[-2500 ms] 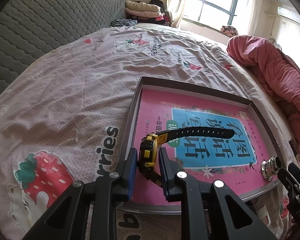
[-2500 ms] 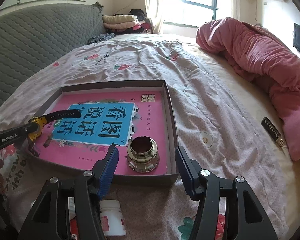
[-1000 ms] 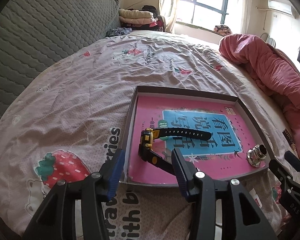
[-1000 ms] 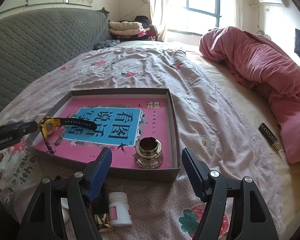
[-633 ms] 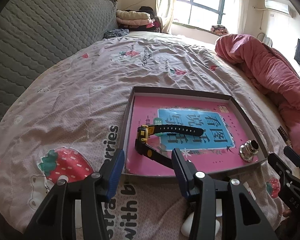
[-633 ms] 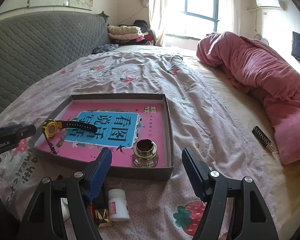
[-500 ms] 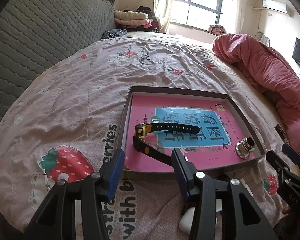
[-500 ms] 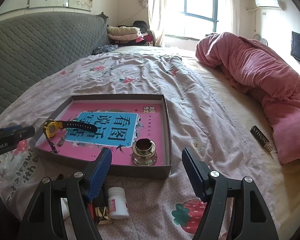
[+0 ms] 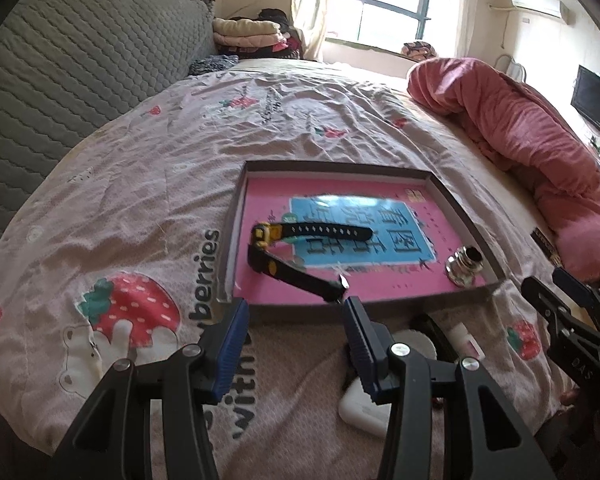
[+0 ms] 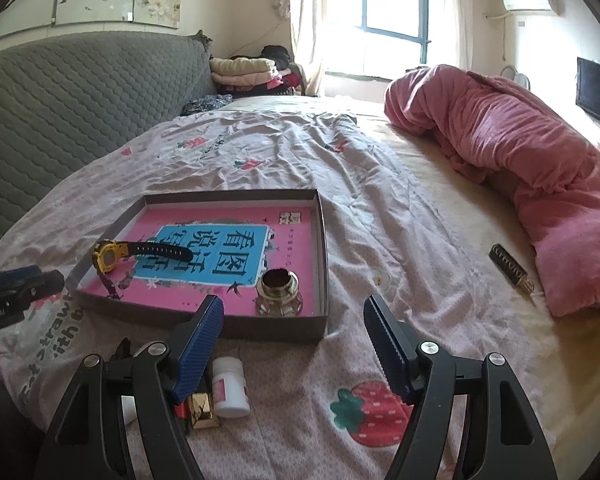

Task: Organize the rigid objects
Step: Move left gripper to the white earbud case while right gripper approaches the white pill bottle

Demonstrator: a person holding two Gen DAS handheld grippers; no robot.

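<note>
A shallow brown box (image 9: 466,222) (image 10: 322,240) with a pink and blue book cover inside lies on the bed. A yellow and black watch (image 9: 300,248) (image 10: 112,258) lies at the box's left end. A metal fitting (image 9: 464,268) (image 10: 279,292) stands in its near right corner. My left gripper (image 9: 296,336) is open and empty, just short of the box's near edge. My right gripper (image 10: 294,328) is open and empty, near the box's near right corner. A white pill bottle (image 10: 230,386), a gold item (image 10: 203,410) and a white case (image 9: 362,412) lie on the sheet in front of the box.
A black and gold lighter-like object (image 10: 510,268) lies on the sheet to the right, beside a rolled pink blanket (image 10: 532,160). A grey quilted headboard (image 10: 68,108) runs along the left. Folded clothes (image 10: 248,72) sit at the far end under the window.
The left gripper opened and let go of the watch, which now lies in the box. Both grippers have drawn back from the box toward the near edge of the bed.
</note>
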